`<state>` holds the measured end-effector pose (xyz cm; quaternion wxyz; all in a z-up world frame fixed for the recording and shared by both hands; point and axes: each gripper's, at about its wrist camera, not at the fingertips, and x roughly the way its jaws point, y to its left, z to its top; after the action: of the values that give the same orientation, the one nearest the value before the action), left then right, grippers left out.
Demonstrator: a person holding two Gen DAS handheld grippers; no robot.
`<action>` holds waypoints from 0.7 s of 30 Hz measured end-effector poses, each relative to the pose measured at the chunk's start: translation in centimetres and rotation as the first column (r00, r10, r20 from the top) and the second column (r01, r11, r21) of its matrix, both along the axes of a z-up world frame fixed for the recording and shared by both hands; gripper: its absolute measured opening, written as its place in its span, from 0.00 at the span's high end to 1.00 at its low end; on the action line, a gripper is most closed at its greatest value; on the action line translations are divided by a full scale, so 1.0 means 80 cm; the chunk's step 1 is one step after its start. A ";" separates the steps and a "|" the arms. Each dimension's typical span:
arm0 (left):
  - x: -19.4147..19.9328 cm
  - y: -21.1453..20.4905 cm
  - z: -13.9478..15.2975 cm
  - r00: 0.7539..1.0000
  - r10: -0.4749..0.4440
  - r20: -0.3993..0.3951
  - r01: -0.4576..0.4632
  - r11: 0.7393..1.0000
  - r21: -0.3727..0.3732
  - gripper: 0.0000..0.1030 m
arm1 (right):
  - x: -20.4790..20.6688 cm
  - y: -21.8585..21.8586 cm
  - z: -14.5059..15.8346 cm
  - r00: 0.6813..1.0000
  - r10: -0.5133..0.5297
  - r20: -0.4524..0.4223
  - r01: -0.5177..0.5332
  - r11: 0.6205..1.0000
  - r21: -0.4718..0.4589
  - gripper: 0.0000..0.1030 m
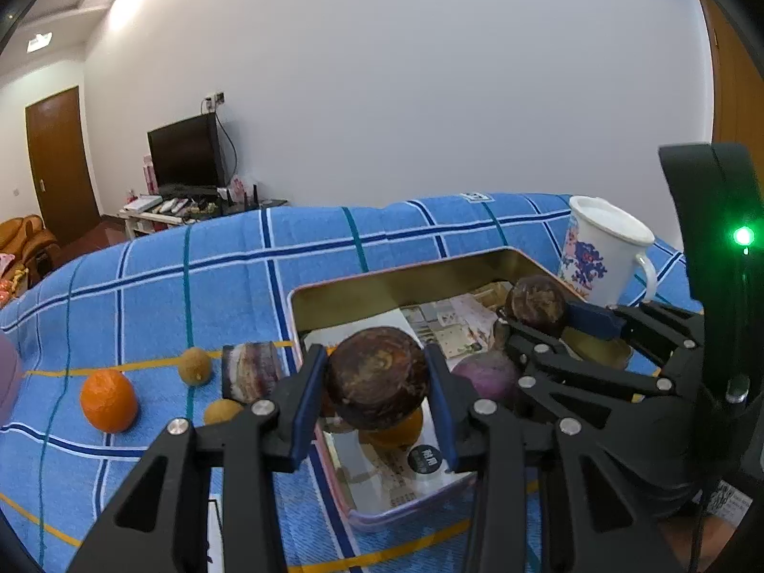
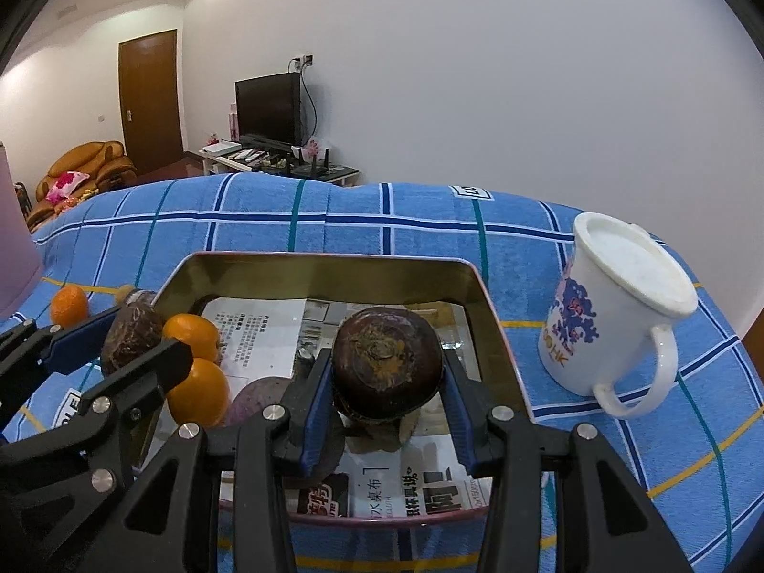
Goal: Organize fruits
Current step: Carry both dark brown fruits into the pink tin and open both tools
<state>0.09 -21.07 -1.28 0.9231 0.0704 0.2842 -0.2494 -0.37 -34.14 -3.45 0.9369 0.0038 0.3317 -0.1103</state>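
Across the blue plaid cloth-covered table (image 2: 334, 219), the largest item is the rectangular gold-walled metal tin lined with printed paper (image 2: 329, 267), sitting toward the near edge. At the tin's right side, apart from it, stands a white ceramic mug with a blue and orange print (image 2: 616, 315).

I have both tools over the tin. Left gripper (image 1: 377, 382) pinches a dark brown round fruit (image 1: 377, 377) between its blue pads, above the tin's near-left corner. Right gripper (image 2: 387, 372) pinches a second dark brown round fruit (image 2: 387, 363) over the tin's middle. Two oranges (image 2: 196, 367) and a purple round fruit (image 2: 262, 396) already lie inside by the left wall.

Outside, off the tin's left wall: one loose orange (image 1: 109, 398), two small tan round fruits (image 1: 195, 366), and a short banded brown cylinder (image 1: 250, 372).

Risks, my judgement:
- Both tools crowd one tin; linkages sit close and could knock together.
- Released from height, a round fruit may roll against the oranges or bounce over the low wall.
- Right tool swinging outward could tip the mug.

Open room: far half of the tin floor is bare paper; cloth beyond the far wall is free.
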 end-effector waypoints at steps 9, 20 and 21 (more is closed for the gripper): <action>-0.007 0.021 0.014 0.998 0.049 0.031 -0.048 0.997 -0.058 0.27 | -0.006 -0.005 0.008 1.000 -0.011 0.025 0.009 0.998 0.057 0.42; -0.025 0.062 0.040 0.985 0.121 0.119 -0.106 0.987 -0.123 0.02 | -0.029 0.004 0.031 0.987 0.002 0.163 -0.010 0.999 0.047 0.19; -0.026 0.069 0.041 0.983 0.135 0.124 -0.120 0.985 -0.127 0.01 | -0.032 0.007 0.032 0.984 0.002 0.179 -0.009 0.999 0.036 0.19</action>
<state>-1.97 -15.59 1.99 0.9565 0.0131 0.2112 -0.2010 -2.96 -33.57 -0.88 0.9630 0.0300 0.2482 -0.1007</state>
